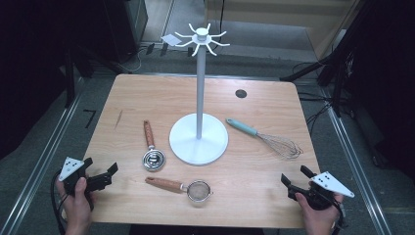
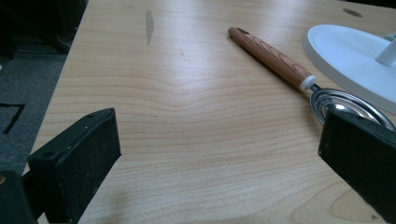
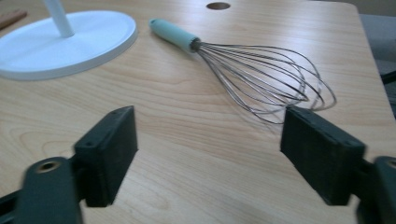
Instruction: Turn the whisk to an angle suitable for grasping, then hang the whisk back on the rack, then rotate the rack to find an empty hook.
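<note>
While open, whisk (image 3: 261, 77) beyond right tool (image 3: 208, 154).

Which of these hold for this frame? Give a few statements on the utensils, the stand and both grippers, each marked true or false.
1. The whisk hangs from the hook stand. False: it lies on the table, right of the stand's base.
2. The left gripper is open and holds nothing. True.
3. The strainer lies nearer the person than the measuring spoon. True.
4. The right gripper is shut on the whisk. False: its jaws stand open, clear of the whisk's wires.
</note>
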A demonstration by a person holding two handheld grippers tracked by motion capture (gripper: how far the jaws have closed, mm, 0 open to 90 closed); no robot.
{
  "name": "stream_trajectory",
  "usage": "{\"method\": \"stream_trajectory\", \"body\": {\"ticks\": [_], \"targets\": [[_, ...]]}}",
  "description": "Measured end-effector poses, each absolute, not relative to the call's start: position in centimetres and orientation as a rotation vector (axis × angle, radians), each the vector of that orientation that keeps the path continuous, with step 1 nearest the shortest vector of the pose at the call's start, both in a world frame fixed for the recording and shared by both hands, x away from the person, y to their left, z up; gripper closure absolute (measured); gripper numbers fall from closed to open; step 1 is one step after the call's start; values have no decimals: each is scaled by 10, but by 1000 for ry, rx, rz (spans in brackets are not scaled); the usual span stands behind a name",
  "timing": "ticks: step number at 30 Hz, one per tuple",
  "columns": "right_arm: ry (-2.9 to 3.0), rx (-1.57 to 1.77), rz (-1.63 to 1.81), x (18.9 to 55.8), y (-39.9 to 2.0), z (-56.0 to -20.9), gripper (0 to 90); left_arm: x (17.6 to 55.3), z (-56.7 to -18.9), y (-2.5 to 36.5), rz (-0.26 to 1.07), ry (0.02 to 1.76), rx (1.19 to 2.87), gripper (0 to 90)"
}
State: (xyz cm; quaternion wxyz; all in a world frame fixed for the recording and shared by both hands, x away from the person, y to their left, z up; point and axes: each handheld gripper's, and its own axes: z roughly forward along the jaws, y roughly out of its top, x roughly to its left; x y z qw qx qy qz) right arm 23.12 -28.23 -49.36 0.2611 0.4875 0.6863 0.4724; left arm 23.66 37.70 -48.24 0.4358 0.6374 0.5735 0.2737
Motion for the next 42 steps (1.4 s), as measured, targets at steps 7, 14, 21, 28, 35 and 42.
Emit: {"method": "stream_trajectory", "body": {"ticks": [7,14,21,28,35,42], "targets": [[2000,1204,1193,248,-271,-475,347,236,-482,377,680,1424,1576,0],[2160,1055,1077,276,-256,-458,476,236,-482,377,677,1423,1583,0],[2269,1013,888,302,-235,-449,567,236,-482,377,679,1419,1584,0],[2326,1031,884,333,-225,-438,487,235,-483,378,671,1415,1578,0],[2458,920,849,352,-217,-431,498,235,-483,378,673,1417,1578,0],[2551,884,746,369,-206,-427,555,235,-483,378,672,1415,1577,0]]}}
